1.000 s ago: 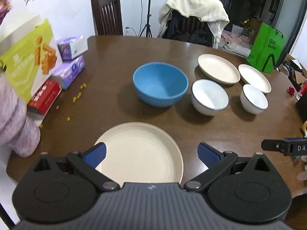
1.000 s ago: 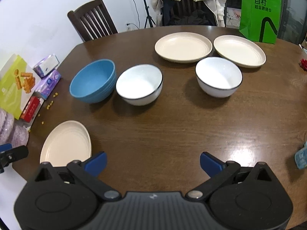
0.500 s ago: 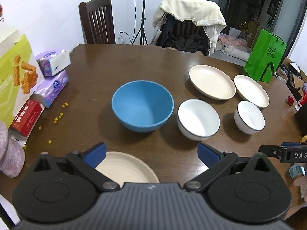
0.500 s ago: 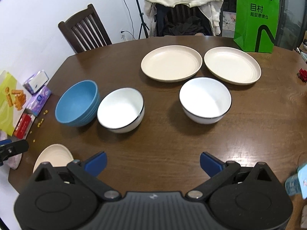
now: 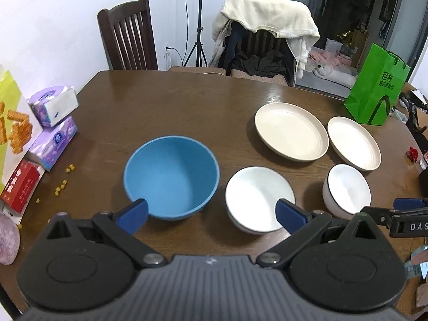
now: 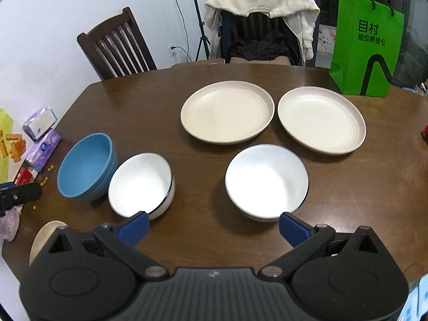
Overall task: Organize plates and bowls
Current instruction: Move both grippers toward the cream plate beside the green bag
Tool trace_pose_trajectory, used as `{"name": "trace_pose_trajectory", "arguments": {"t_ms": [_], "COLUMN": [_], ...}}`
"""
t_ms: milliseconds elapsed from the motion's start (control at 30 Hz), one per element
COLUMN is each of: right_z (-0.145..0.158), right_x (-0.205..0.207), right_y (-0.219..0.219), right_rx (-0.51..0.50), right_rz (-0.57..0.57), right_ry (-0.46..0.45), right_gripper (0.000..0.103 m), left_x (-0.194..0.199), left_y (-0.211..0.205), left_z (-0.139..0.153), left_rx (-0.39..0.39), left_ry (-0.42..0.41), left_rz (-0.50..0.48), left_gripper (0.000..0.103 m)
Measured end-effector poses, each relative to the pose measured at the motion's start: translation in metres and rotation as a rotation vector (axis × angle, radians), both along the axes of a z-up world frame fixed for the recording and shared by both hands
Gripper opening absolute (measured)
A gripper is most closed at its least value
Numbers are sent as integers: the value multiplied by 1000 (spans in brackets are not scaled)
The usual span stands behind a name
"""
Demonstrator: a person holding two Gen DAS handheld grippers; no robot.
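Observation:
On the brown round table [image 5: 165, 107] stand a blue bowl [image 5: 171, 176], two white bowls with dark rims [image 5: 258, 199] [image 5: 347, 187] and two cream plates [image 5: 290, 131] [image 5: 353, 141]. My left gripper [image 5: 211, 215] is open and empty, held just in front of the blue bowl and the nearer white bowl. The right wrist view shows the blue bowl [image 6: 85, 165], both white bowls [image 6: 141, 187] [image 6: 266, 180], two cream plates [image 6: 227, 111] [image 6: 321, 119] and the edge of a third cream plate [image 6: 42, 236] at the near left. My right gripper [image 6: 212, 227] is open and empty before the white bowls.
Tissue packs [image 5: 53, 104], a red box [image 5: 18, 184], a yellow-green snack box [image 5: 10, 123] and scattered yellow bits [image 5: 61, 184] line the table's left side. A green paper bag [image 5: 377, 85] stands at the far right. Two chairs [image 5: 128, 34] and a tripod are behind the table.
Both grippers have lifted and tilted up toward the far side. The near cream plate has slid out of the left wrist view; the bowls now sit lower in both views.

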State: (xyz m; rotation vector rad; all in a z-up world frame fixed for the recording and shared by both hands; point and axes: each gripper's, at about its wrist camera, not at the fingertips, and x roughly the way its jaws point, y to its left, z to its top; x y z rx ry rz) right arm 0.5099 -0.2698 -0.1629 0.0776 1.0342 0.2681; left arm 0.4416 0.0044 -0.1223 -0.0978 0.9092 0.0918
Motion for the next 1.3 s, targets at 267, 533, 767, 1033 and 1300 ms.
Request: {"name": "trace_pose_trajectory", "arguments": {"t_ms": [267,533,767,1033,1300], "right_z": [3,8,5,-7,-22], "right_x": [33,66,100,143,184], "right_y": [-17,-26,-26,-25,-23], "right_rx": [1,3,-23,-44,-56], "right_rz": [26,28,9,-5,6], "right_ry": [-23,-41,-37,-25,-7], "right_gripper": [103,103,103,103,103], "left_x": [31,69,111,154,192], "left_y": [-27,-44,-53,-52,-54], "left_z": [4,3,-2,-21,-41], "left_rx": [15,26,37,33,19], "left_ry": [-4,9,23,61,100], "left_rz": [17,8,-24,-5,21], "left_gripper": [103,103,103,103,103]}}
